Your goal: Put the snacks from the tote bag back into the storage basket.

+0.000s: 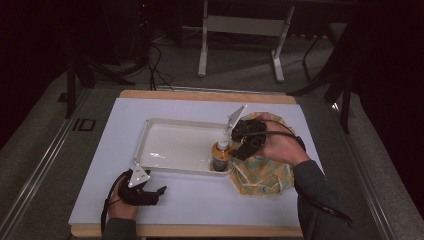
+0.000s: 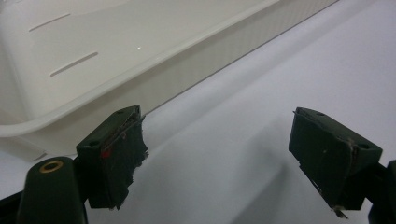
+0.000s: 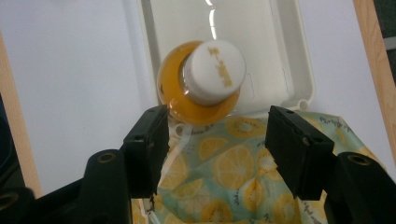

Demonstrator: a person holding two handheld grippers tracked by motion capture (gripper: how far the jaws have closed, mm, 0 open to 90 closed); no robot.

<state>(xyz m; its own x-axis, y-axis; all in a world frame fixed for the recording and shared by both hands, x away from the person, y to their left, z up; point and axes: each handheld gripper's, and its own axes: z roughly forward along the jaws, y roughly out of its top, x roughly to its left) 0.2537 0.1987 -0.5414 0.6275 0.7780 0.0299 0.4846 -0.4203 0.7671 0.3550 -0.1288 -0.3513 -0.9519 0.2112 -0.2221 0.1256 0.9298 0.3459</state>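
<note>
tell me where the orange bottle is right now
In the high view the orange bottle stands upright in the white tray's near right corner, beside the lemon-print cloth, just ahead of the open right gripper.

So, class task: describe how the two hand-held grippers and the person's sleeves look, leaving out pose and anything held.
The left gripper and right gripper are black, each topped by a grey three-cornered plate and trailing a black cable. Their block-shaped jaws have worn, frayed pads; one pad bears a small red mark. The sleeves are dark grey.
</note>
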